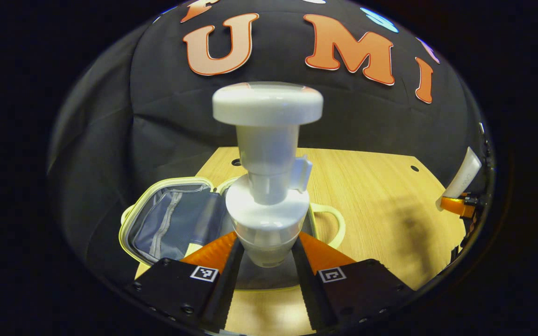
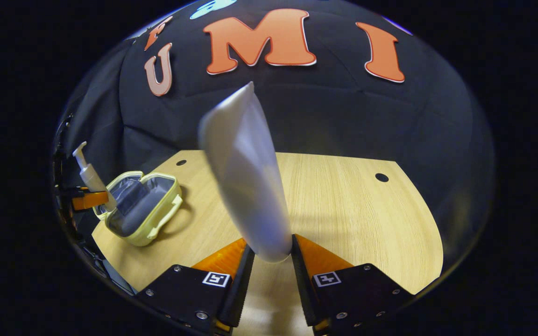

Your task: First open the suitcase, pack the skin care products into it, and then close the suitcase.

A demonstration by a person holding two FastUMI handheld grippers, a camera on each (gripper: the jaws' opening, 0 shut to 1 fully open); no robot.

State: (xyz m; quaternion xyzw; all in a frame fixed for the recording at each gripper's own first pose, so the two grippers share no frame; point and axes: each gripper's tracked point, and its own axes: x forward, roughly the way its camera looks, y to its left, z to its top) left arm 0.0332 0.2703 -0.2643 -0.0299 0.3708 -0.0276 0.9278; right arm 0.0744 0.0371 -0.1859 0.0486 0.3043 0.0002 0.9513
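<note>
On the wooden table (image 2: 343, 210) the case (image 2: 138, 212) already lies open at your right view's 9 o'clock, and with your left gripper (image 1: 268, 261) clamped on the pump bottle (image 1: 267, 186) and your right gripper (image 2: 269, 261) clamped on the tube (image 2: 245, 177), packing and closing remain.

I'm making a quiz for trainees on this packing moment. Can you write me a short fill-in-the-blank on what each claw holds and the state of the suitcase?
1. The left claw is shut on a ____ bottle.
2. The right claw grips a white ____.
3. The suitcase lies on the table with its lid ____.

Missing words: pump; tube; open
</note>
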